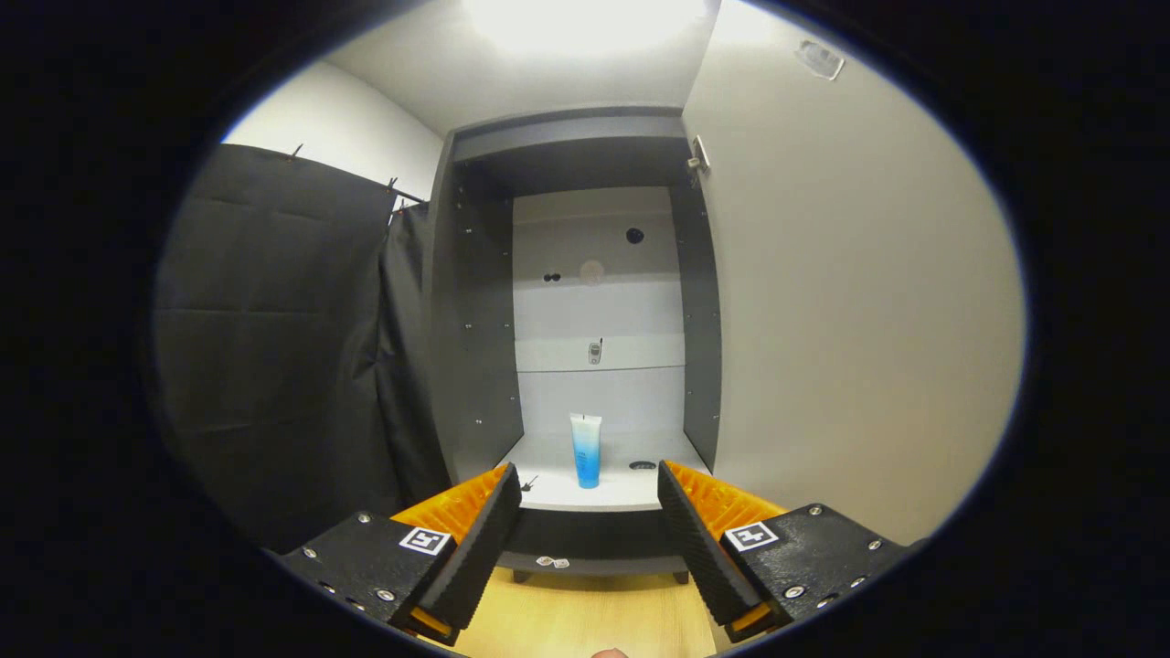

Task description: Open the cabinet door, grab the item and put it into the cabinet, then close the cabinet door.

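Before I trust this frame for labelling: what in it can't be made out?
- Gripper view: small object on the cabinet's upper shelf is too small to identify.
- Print on the blue tube, standing beyond the open gripper, is too small.
- Cabinet door, swung open on the right: its front face is turned away.
- Cabinet base is partly covered by the jaws.

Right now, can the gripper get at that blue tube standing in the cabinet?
Probably yes: the cabinet door is swung open, the gripper is open, and the tube stands upright beyond its fingers with nothing between.
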Tool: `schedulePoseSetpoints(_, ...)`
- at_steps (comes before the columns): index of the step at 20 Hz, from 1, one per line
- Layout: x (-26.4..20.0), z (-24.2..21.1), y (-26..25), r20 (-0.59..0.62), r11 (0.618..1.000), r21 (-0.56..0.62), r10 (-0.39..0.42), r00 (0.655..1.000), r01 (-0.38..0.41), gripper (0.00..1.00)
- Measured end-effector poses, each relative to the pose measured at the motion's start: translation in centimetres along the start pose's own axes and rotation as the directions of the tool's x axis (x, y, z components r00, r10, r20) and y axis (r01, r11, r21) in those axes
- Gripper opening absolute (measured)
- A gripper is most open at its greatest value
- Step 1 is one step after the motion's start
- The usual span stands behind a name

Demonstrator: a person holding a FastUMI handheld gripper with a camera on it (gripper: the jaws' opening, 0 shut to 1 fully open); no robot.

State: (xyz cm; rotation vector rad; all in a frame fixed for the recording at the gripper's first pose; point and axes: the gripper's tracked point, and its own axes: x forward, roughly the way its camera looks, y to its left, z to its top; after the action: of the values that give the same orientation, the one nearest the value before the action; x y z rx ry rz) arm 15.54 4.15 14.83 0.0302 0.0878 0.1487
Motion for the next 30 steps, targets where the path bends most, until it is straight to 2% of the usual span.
schedulePoseSetpoints(7, -7.5, -0.4, -1.9, 0.007, 1.000, 0.019, 0.005, 1.000, -0.005, 0.93)
schedulePoseSetpoints(12, -12.0, -1.2, -4.4, 0.001, 0.999, 0.032, -0.025, 1.000, 0.025, 0.93)
schedulePoseSetpoints(17, -15.0, -1.5, -8.7, -0.007, 0.992, 0.071, -0.100, 0.995, 0.100, 0.93)
schedulePoseSetpoints(19, -16.0, -1.2, -9.1, -0.008, 0.992, 0.098, -0.077, 0.997, 0.078, 0.92)
schedulePoseSetpoints(21, -16.6, -0.9, -9.5, -0.005, 0.990, 0.106, -0.087, 0.996, 0.087, 0.92)
schedulePoseSetpoints(26, -19.5, 1.0, -13.4, 0.031, 0.980, 0.099, -0.179, 0.983, 0.175, 0.93)
schedulePoseSetpoints(30, -19.8, 2.0, -17.8, 0.041, 0.952, 0.100, -0.293, 0.955, 0.288, 0.93)
